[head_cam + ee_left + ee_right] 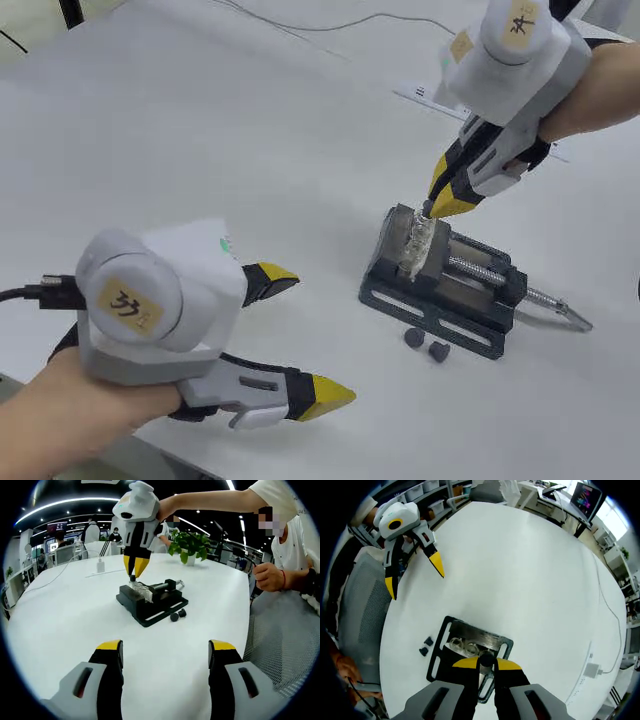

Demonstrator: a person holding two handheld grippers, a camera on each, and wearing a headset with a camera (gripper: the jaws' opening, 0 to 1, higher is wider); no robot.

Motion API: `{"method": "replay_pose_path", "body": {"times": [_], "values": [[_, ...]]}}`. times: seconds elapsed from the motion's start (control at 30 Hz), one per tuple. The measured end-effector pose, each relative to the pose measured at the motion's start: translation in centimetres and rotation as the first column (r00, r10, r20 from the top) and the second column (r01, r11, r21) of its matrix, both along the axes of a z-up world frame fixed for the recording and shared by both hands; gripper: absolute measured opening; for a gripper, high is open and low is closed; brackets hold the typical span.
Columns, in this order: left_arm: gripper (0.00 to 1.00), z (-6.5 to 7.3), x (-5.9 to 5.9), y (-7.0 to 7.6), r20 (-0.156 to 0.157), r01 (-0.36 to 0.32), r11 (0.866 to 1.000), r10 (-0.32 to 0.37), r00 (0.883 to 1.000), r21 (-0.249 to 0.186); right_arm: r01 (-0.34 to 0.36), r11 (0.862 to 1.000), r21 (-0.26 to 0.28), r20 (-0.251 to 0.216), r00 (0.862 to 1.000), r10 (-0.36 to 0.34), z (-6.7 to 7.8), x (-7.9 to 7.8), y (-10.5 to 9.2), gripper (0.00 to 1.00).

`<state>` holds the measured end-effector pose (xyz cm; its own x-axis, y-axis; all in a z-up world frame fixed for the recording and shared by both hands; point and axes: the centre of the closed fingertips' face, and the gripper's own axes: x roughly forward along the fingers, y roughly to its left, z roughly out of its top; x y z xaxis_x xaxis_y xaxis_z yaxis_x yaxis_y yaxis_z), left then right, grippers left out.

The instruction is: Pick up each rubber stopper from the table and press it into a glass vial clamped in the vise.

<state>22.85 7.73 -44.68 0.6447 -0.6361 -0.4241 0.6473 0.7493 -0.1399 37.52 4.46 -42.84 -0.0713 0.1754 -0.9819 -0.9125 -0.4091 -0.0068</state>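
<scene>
A black vise [440,285] on the white table clamps clear glass vials [418,240]. My right gripper [437,208] hangs just above the vials, shut on a dark rubber stopper [427,210]; its own view has that stopper [487,659] pinched between the yellow fingertips over the vials [457,644] and vise [496,641]. Two loose stoppers [414,338] [438,351] lie on the table in front of the vise. My left gripper [310,338] hovers open and holding nothing at the near left, well away from the vise [150,600]. It [416,582] also appears at the upper left in the right gripper view.
The vise's screw handle [560,312] sticks out to the right. A white power adapter with a cable [420,93] lies at the table's far side. A potted plant [187,545] stands at the back. A person [280,555] sits beside the table, near a mesh chair [362,610].
</scene>
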Motion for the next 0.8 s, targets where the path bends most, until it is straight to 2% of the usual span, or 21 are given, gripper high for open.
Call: {"method": "replay_pose_path", "body": {"times": [0.23, 0.33, 0.5, 0.6, 0.8], "values": [[0.68, -0.01, 0.18, 0.21, 0.001, -0.005, 1.0, 0.005, 1.0, -0.004, -0.003, 1.0, -0.03, 0.022, 1.0, 0.004, -0.22, 0.13, 0.19, 0.06], [0.68, 0.0, 0.2, 0.22, 0.0, -0.006, 1.0, 0.006, 1.0, -0.007, 0.024, 0.999, -0.033, 0.04, 0.999, -0.022, -0.27, 0.15, 0.17, 0.06], [0.68, -0.02, 0.18, 0.05, -0.001, -0.006, 1.0, 0.006, 1.0, -0.012, 0.108, 0.994, -0.02, 0.056, 0.993, -0.107, -0.39, 0.3, 0.22, 0.06], [0.68, -0.01, 0.18, -0.13, 0.0, -0.003, 1.0, 0.003, 1.0, -0.015, 0.177, 0.984, -0.011, 0.051, 0.983, -0.176, -0.42, 0.35, 0.28, 0.05], [0.68, 0.04, 0.2, -0.42, 0.001, 0.003, 1.0, -0.003, 1.0, -0.019, 0.242, 0.97, -0.019, 0.07, 0.968, -0.24, -0.56, 0.51, 0.41, 0.05]]}}
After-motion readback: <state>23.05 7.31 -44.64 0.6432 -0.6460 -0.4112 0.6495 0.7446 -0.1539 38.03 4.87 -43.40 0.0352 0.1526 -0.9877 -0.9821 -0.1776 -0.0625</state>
